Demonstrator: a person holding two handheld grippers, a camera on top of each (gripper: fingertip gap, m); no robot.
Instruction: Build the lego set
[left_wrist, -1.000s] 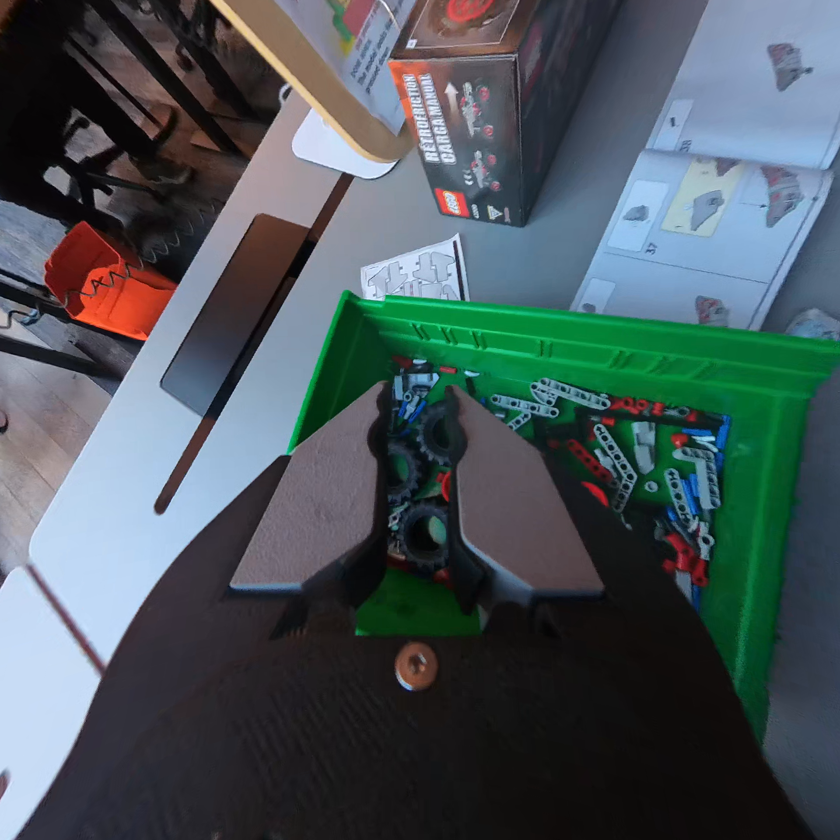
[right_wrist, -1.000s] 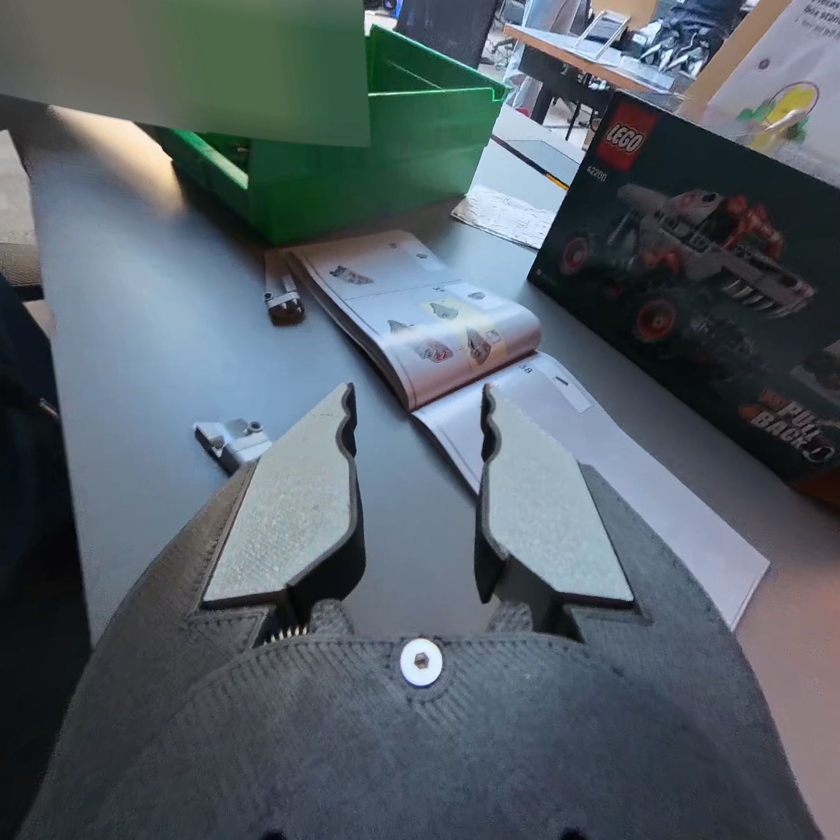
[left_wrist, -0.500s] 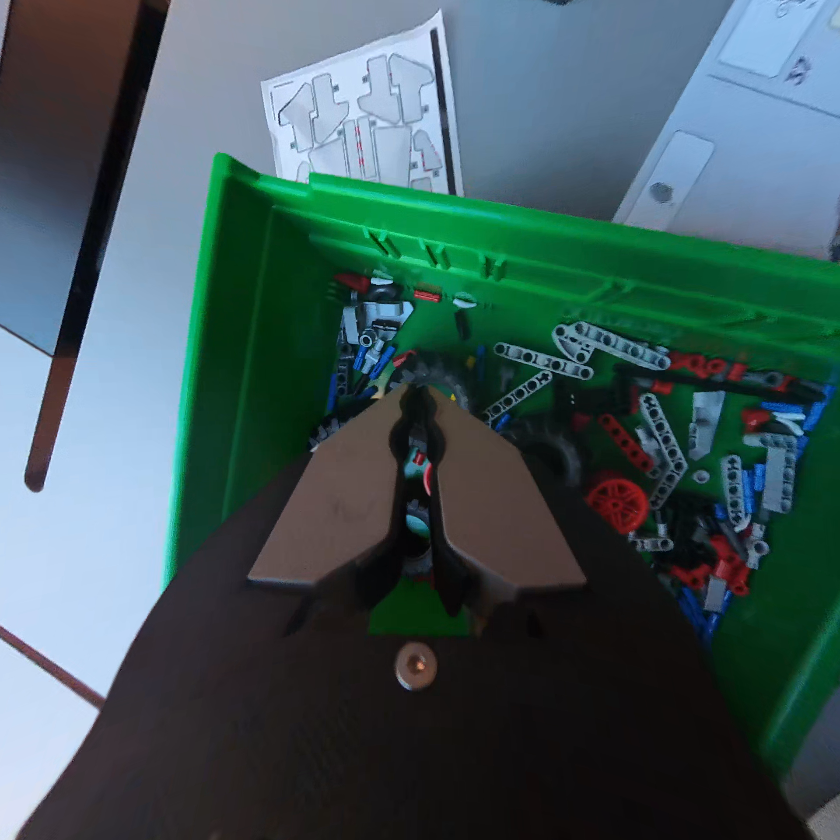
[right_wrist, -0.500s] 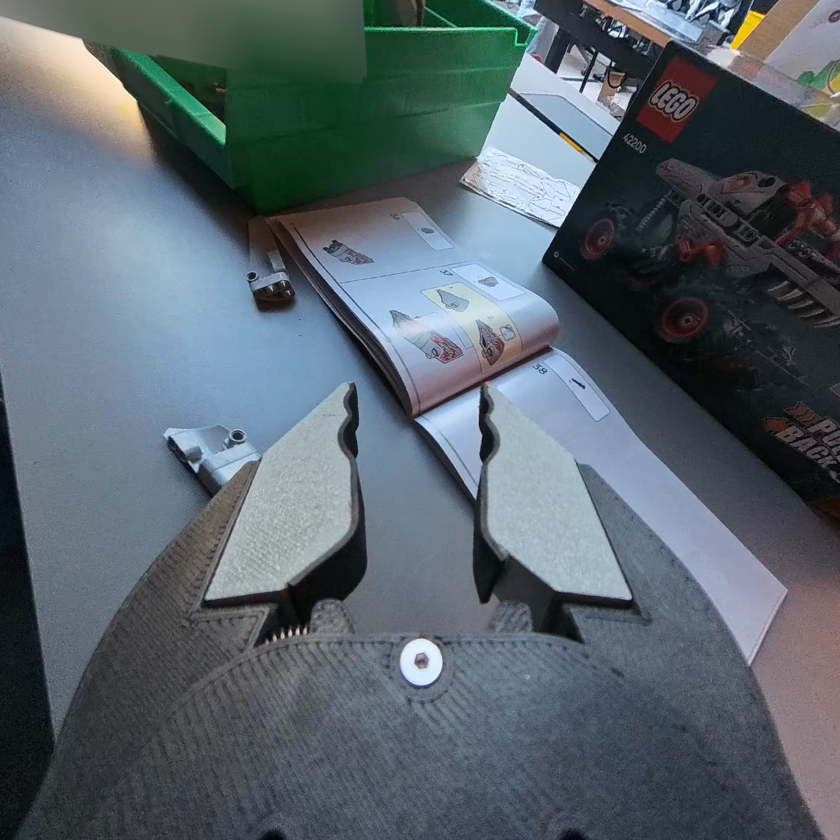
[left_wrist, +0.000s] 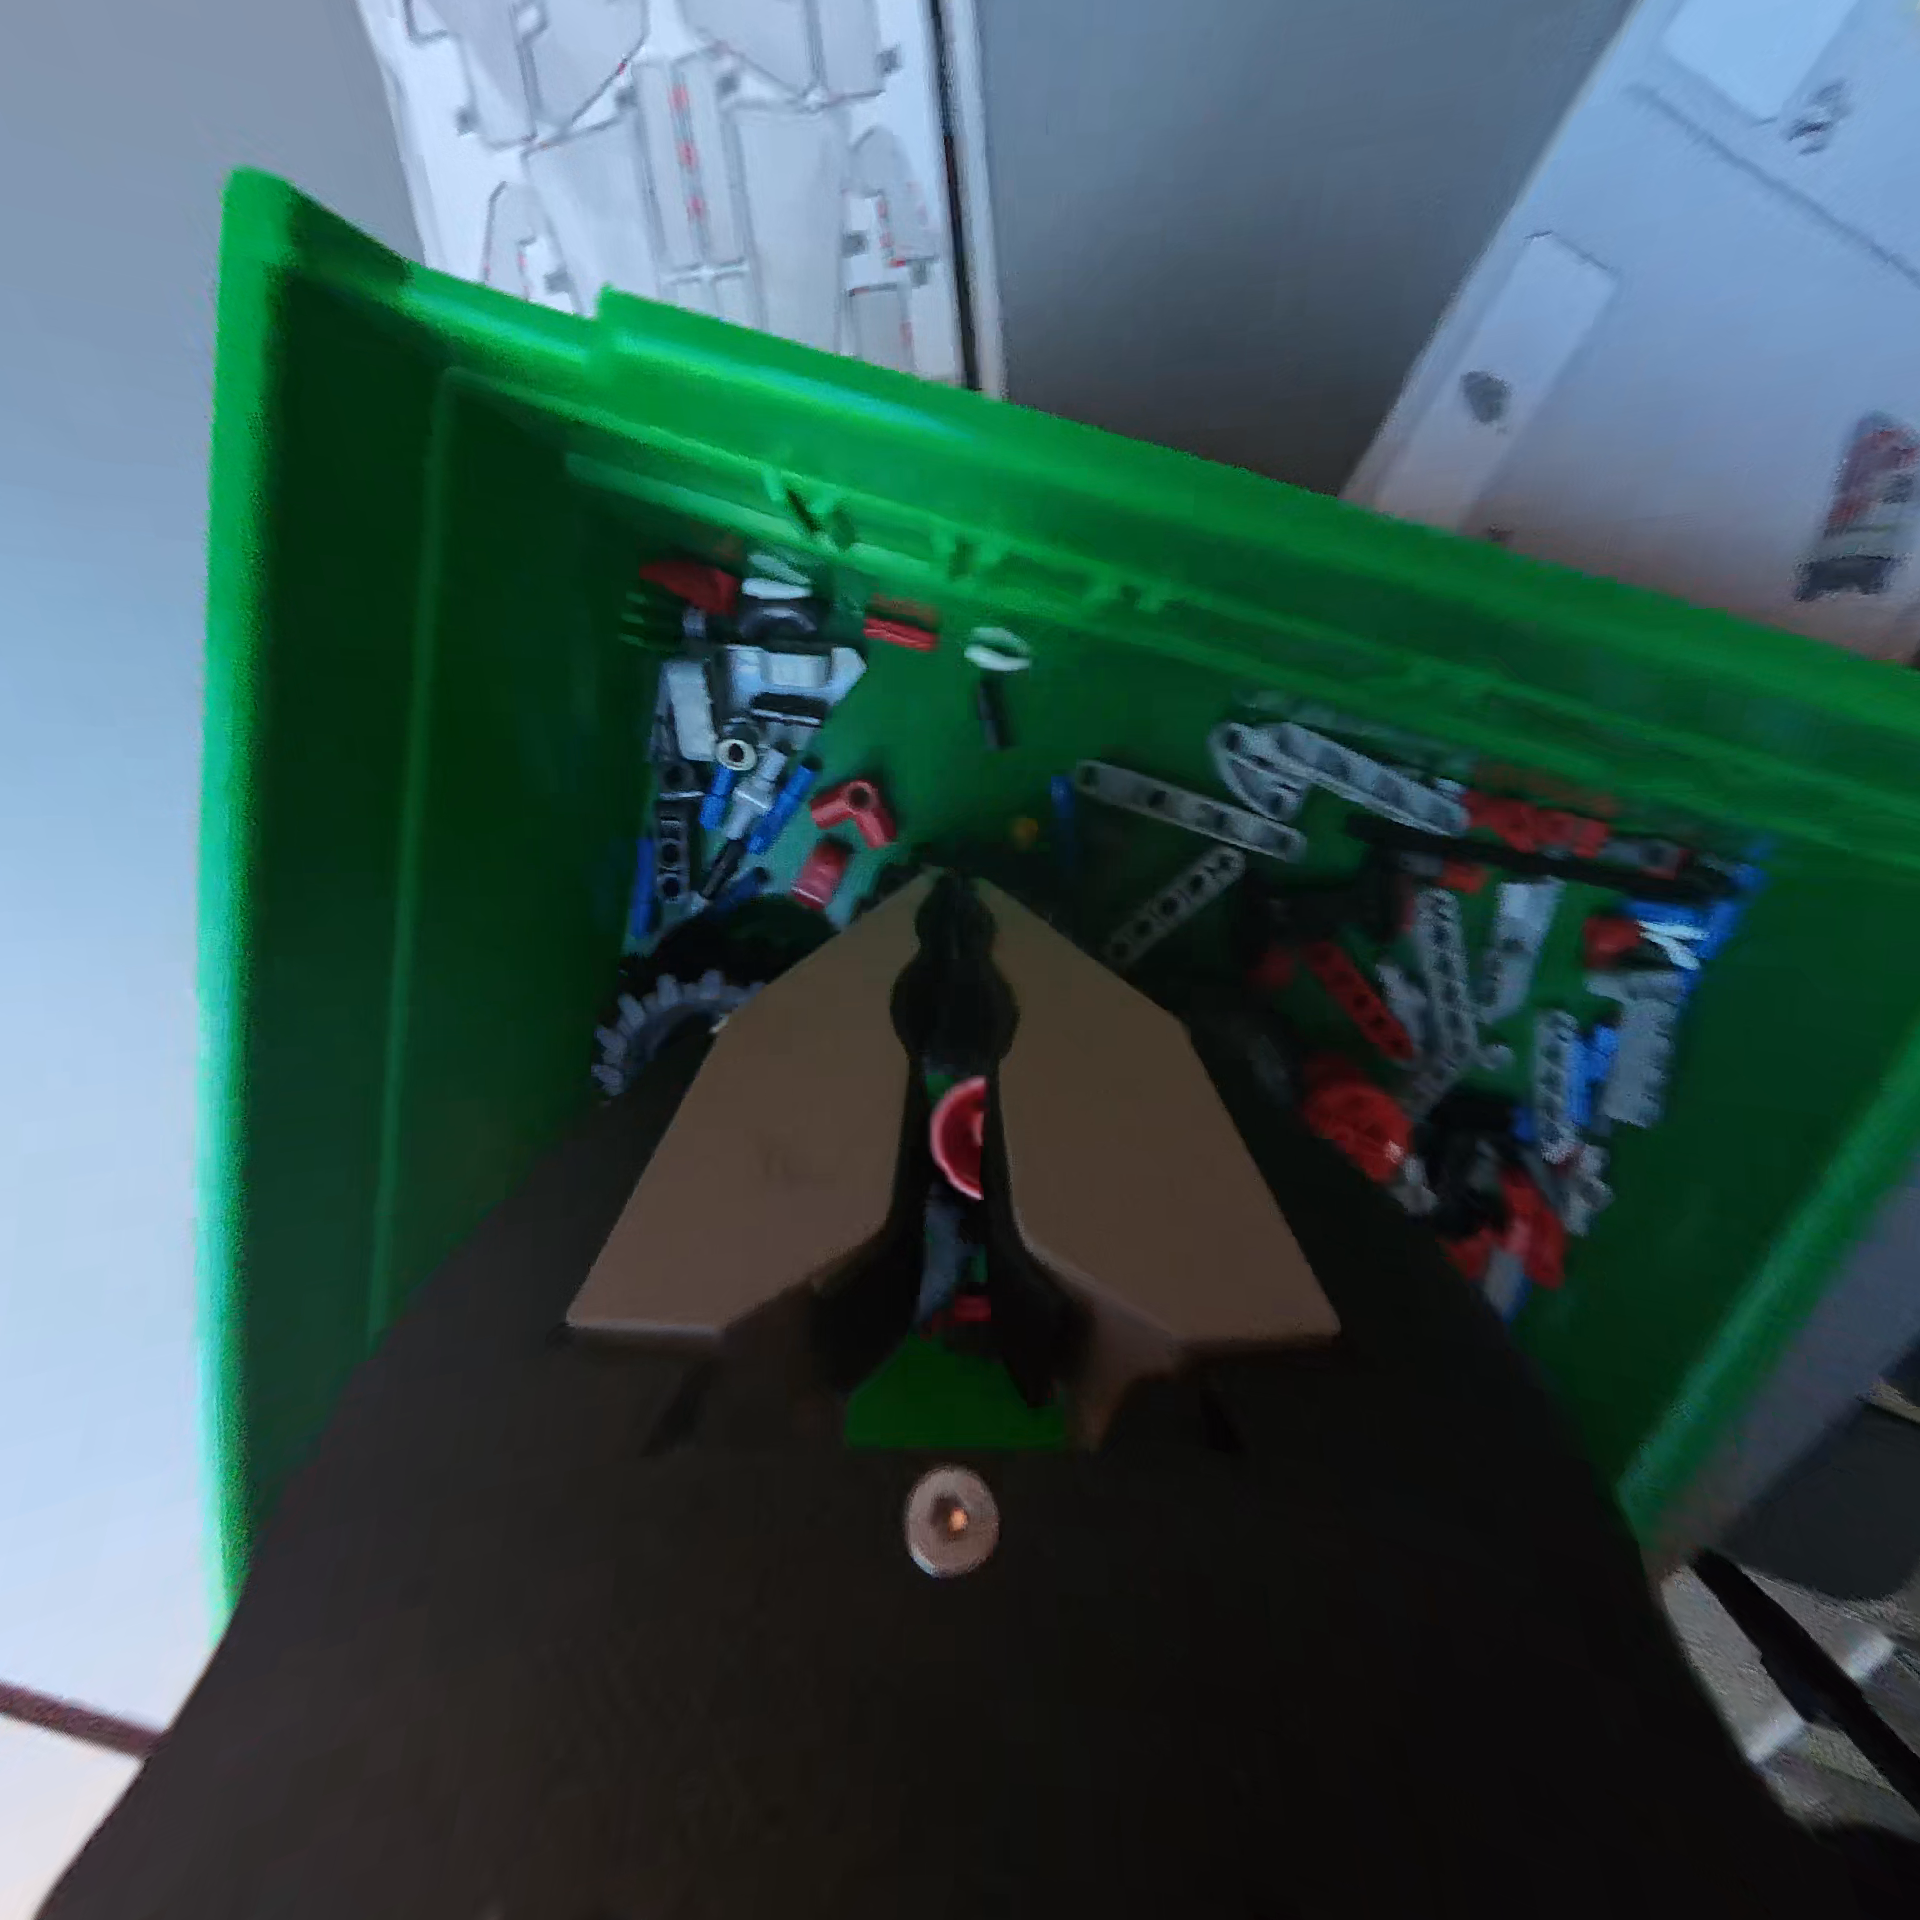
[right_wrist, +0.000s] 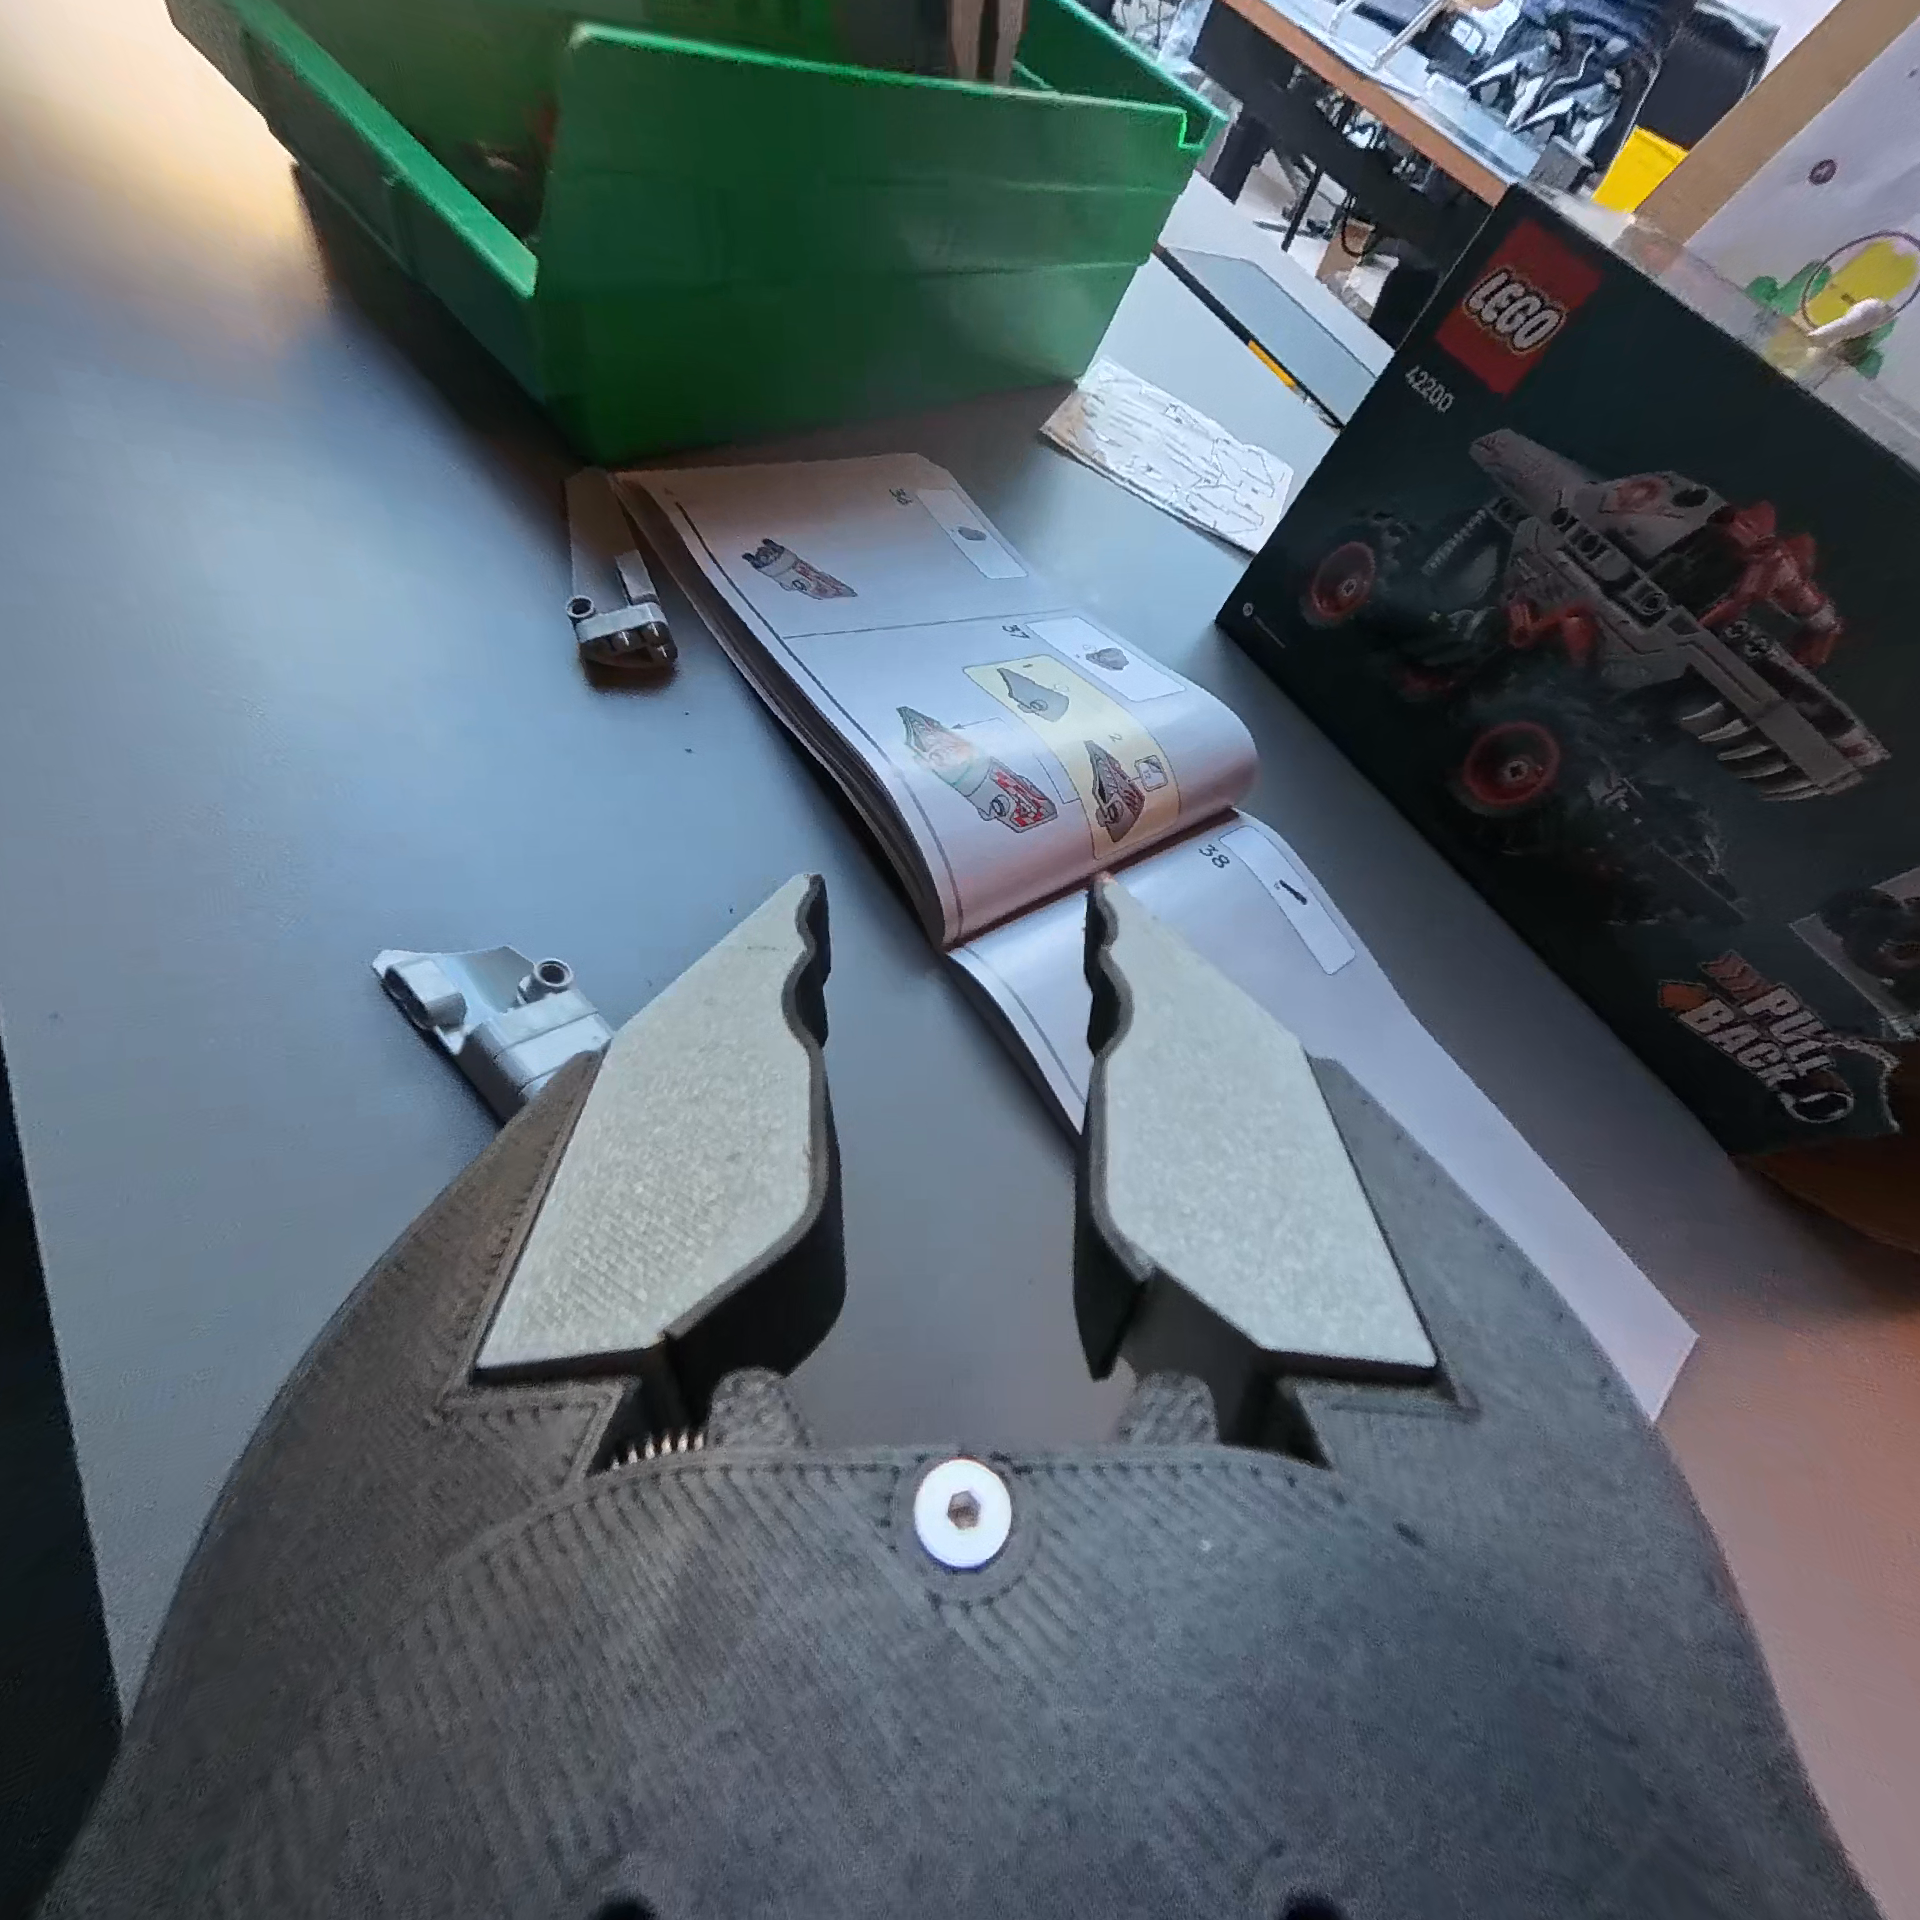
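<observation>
My left gripper (left_wrist: 951, 888) is down inside the green bin (left_wrist: 312, 727), jaws shut tip to tip over a black tyre (left_wrist: 675, 1013) and a red wheel hub (left_wrist: 961, 1138). Whether it holds a piece I cannot tell. Loose lego parts cover the bin floor: grey beams (left_wrist: 1299, 779), blue pins, red pieces (left_wrist: 1351, 1117). My right gripper (right_wrist: 956, 904) is open and empty, low over the dark table. A light grey lego part (right_wrist: 488, 1003) lies just left of its left finger. A darker grey part (right_wrist: 618, 623) lies farther off, by the open instruction booklet (right_wrist: 987, 707).
The green bin (right_wrist: 831, 260) stands at the back left of the right wrist view. The set's box (right_wrist: 1621, 675) stands upright on the right. A sticker sheet (left_wrist: 707, 156) lies beyond the bin, and also shows in the right wrist view (right_wrist: 1174, 457). The booklet (left_wrist: 1714, 312) lies right of it. Spacing between my two grippers at the tips: around 35 cm.
My left gripper has gone down deeper into the bin and closed from a small gap to shut. My right gripper has moved slightly forward and stays open.
</observation>
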